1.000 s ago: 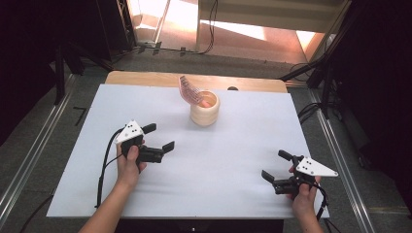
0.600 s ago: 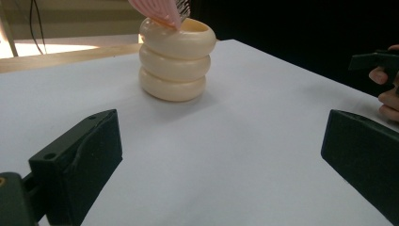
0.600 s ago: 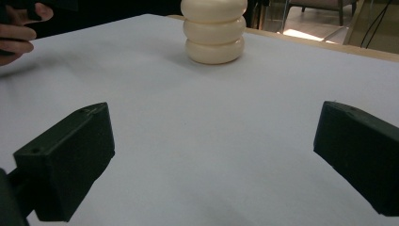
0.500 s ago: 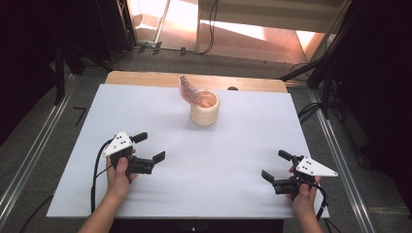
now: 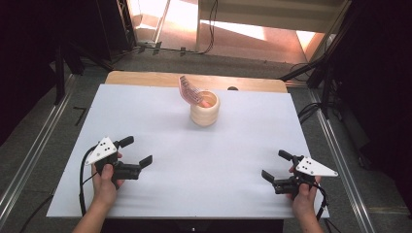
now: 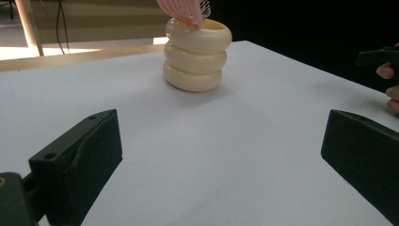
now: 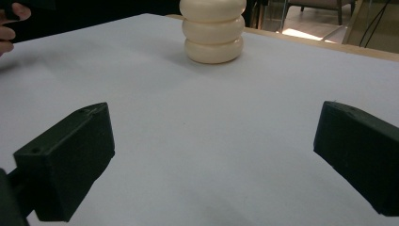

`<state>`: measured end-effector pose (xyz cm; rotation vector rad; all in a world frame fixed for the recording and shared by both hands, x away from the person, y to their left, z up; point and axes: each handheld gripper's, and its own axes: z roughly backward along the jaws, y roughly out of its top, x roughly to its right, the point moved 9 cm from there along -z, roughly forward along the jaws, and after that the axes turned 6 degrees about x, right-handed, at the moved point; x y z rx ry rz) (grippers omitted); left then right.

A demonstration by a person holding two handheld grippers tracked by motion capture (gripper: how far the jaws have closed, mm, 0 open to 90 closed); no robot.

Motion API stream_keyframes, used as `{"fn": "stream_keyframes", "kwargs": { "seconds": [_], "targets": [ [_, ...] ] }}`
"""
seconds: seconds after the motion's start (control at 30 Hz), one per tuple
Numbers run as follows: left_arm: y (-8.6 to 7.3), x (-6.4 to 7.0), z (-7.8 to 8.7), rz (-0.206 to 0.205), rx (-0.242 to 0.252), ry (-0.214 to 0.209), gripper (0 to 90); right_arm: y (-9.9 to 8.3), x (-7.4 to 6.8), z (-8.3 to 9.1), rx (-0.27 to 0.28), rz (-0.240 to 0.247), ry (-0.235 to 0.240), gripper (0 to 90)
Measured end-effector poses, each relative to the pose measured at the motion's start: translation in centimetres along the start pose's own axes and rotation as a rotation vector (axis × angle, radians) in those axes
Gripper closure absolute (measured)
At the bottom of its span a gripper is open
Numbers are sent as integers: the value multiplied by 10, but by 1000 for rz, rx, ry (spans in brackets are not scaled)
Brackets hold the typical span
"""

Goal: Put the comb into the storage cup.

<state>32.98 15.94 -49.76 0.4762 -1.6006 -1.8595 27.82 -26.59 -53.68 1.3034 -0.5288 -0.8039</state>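
Two hand-held grippers, left (image 5: 136,151) and right (image 5: 277,166), rest wide open and empty on a white tabletop (image 5: 194,160), well apart from a cream ribbed holder (image 5: 204,108) containing a pink comb (image 5: 190,92).

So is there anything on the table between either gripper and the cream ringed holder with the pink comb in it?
Nothing visible. Only bare white table lies between the left gripper and the cream holder, and likewise between it and the right gripper. Both grippers are open and apart from it. The pink comb leans out of the holder's top.
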Motion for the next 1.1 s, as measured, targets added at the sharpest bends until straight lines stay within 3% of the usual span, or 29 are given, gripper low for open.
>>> {"fn": "stream_keyframes", "kwargs": {
  "seconds": [0.5,0.93,1.1],
  "targets": [
    [-16,-10,30,-17,-39,45,0,0,0,0,1,-4,0,0],
    [-24,-21,52,-19,-39,80,0,-1,1,2,-3,-8,-7,0],
    [-25,-26,57,0,-32,91,0,-1,1,2,0,-8,-14,0]
  ]
}}
